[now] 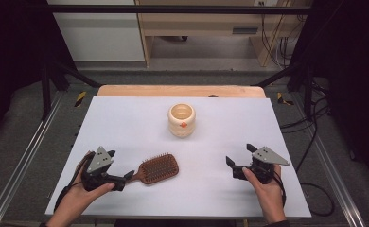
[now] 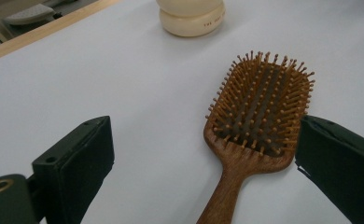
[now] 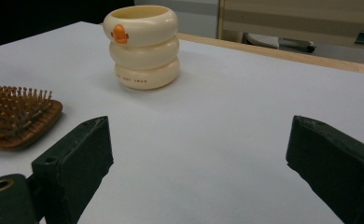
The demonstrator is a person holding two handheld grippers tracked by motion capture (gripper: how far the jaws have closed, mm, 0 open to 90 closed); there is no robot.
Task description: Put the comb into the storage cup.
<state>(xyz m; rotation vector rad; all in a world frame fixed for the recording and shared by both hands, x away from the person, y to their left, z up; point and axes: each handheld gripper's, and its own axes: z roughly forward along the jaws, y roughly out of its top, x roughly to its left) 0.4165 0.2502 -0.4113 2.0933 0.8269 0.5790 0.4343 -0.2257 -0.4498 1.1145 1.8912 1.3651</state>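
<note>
A wooden paddle hairbrush (image 1: pixel 159 168) lies bristles up on the white table, its handle pointing toward my left gripper (image 1: pixel 110 163). In the left gripper view the jaws of the left gripper (image 2: pixel 206 125) stand wide apart. The hairbrush (image 2: pixel 262 107) lies between them nearer the right jaw, and neither pad presses on it. A cream ringed cup (image 1: pixel 181 119) with a small orange mark stands upright mid-table. My right gripper (image 1: pixel 240 154) rests at the right, open, with bare table between its jaws (image 3: pixel 196 123). Ahead of it are the cup (image 3: pixel 143 46) and the brush head (image 3: pixel 17 116).
The white table top (image 1: pixel 126 123) ends in a wooden strip (image 1: pixel 182 91) at the far edge. Metal rails (image 1: pixel 26 156) run along both sides. Cables (image 1: pixel 310 142) hang off the right side.
</note>
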